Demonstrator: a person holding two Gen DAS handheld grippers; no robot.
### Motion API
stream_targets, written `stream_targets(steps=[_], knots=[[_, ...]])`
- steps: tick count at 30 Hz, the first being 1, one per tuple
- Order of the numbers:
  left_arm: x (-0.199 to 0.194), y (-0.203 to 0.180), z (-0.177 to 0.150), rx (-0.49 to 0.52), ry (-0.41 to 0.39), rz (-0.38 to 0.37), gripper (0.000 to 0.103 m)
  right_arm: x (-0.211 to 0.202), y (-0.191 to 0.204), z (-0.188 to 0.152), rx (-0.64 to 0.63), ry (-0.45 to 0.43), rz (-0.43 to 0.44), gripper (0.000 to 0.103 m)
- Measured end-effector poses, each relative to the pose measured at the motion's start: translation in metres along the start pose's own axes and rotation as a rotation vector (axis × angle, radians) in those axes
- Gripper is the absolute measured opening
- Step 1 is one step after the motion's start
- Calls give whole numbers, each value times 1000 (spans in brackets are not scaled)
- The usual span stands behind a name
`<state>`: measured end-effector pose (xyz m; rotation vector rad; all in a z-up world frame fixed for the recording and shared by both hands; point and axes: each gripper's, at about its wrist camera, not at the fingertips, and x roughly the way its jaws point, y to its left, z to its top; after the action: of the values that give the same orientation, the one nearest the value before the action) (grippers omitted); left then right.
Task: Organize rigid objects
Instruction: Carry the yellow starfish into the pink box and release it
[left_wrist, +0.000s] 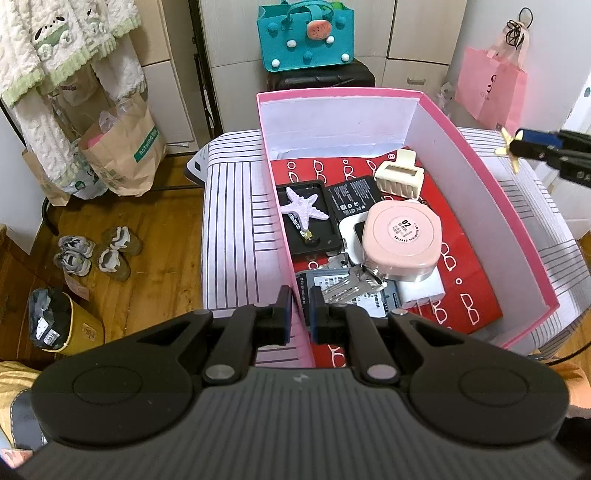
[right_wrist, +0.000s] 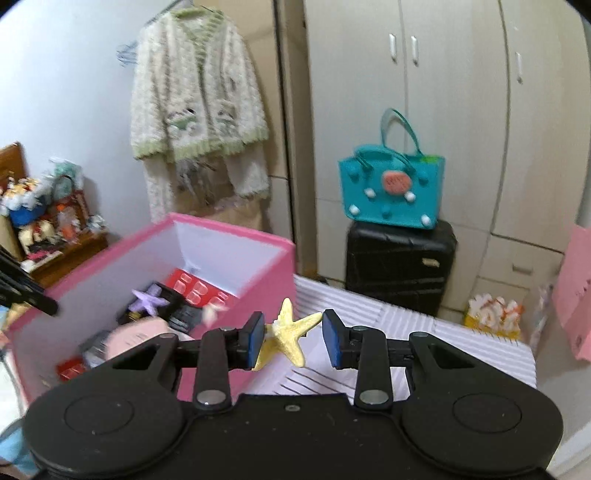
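1. One pink box (left_wrist: 480, 155) is shown; all places below are given relative to it.
2. Two starfish are counted: one purple starfish (left_wrist: 303, 206) inside the box, and one yellow starfish (right_wrist: 286, 334) outside it.
3. One cream hair claw (left_wrist: 399, 173) is seen inside the box.
4. One round pink case (left_wrist: 400, 236) is seen inside the box, nearer than the claw.
5. One bunch of keys (left_wrist: 351, 284) is counted inside the box.
6. One teal bag (left_wrist: 306, 37) and one black suitcase (left_wrist: 321, 75) are seen beyond the box.
7. Two pairs of shoes (left_wrist: 99, 251), four in all, are counted on the floor to the left of the box.
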<state>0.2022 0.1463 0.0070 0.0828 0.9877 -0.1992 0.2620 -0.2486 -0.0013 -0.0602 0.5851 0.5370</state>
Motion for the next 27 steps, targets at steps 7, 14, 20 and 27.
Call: stream_targets(steps=[7,14,20,27], knots=[[-1,2,-2,-8,-17,-13,8,-4,34,46,13,3,216,39],[-1,2,-4,-6,-32,-17,8,61,60,66,33,189,318,39],[-1,4,-5,-13,-37,-27,8,125,80,64,25,346,281,39],[-1,6,-6,-20,-45,-36,8,180,98,63,-92,481,229,39]])
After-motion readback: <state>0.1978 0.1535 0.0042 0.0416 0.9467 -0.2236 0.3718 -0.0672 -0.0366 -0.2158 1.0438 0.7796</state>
